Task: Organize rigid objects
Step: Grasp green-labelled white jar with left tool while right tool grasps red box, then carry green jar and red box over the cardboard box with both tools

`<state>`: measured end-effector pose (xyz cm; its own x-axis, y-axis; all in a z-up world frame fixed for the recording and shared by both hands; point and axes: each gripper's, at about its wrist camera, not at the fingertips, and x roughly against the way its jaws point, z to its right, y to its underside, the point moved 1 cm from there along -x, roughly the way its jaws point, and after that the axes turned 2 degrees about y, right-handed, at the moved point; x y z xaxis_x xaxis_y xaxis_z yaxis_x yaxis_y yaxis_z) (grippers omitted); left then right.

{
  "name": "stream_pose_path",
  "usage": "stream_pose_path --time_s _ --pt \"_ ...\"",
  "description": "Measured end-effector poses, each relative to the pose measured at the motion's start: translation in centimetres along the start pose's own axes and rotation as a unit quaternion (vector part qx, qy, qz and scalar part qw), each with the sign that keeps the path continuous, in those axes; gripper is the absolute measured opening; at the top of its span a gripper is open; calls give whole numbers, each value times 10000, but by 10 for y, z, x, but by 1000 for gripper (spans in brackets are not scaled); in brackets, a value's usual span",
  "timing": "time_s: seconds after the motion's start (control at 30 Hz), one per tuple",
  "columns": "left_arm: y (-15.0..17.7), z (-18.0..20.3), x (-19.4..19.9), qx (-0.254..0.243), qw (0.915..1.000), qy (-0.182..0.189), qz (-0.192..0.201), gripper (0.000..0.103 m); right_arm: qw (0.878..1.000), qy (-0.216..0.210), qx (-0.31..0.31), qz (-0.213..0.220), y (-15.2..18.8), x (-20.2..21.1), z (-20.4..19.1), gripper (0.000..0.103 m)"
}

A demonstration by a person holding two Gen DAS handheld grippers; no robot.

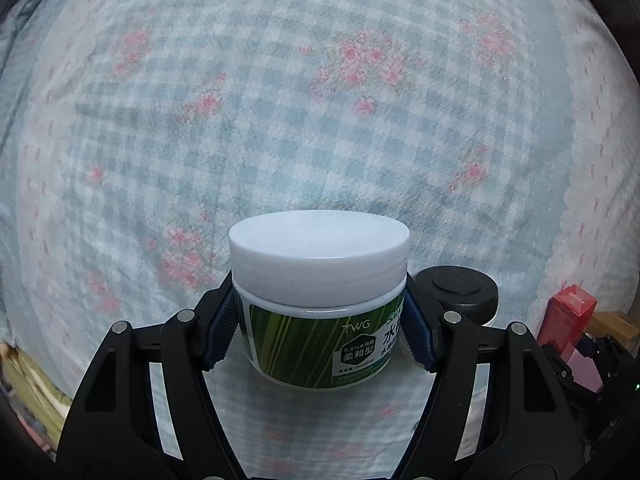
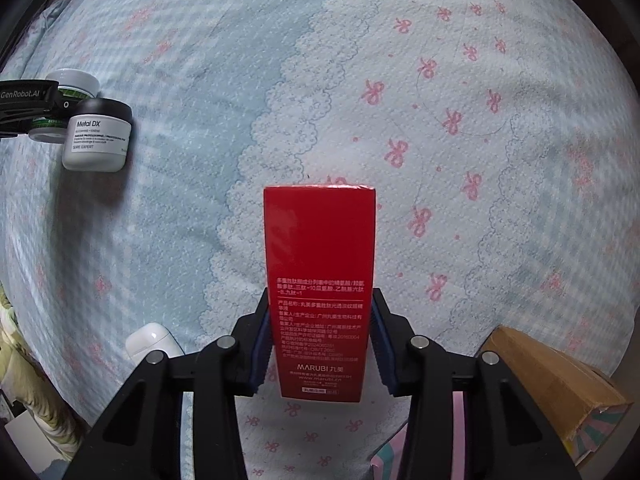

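Observation:
A green-labelled jar with a white lid stands on the flowered bedsheet, and my left gripper is shut on its sides, blue pads pressed against the label. The same jar shows small at the far left of the right wrist view, partly hidden behind the left gripper's body. My right gripper is shut on a tall red box, which stands upright between the blue pads. That red box also appears at the right edge of the left wrist view.
A white jar with a black lid sits right beside the green jar; its lid shows behind my left fingers. A small white case lies low left. A brown cardboard box stands at lower right. Pink packaging lies beside the red box.

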<state>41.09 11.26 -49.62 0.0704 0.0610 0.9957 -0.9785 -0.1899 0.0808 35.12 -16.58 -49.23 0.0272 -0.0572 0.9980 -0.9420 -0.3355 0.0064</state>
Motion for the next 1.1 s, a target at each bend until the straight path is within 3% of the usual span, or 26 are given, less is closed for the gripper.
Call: stream_pose_path --time_s 0.3,0.57,0.83,1.1 --pt "21 -2 55 -129 9984 46 548 67 9995 -139 -112 261 6 37 2 40" --pt "53 7 125 -362 9926 164 1147 67 9960 -370 -359 729 24 98 11 40" --pt "114 42 189 -727 9821 280 1716 67 9854 -590 -849 1352 75 165 13 40" --pt "179 95 238 -935 9723 602 2055 67 9711 -632 -1322 1883 143 217 45 40"
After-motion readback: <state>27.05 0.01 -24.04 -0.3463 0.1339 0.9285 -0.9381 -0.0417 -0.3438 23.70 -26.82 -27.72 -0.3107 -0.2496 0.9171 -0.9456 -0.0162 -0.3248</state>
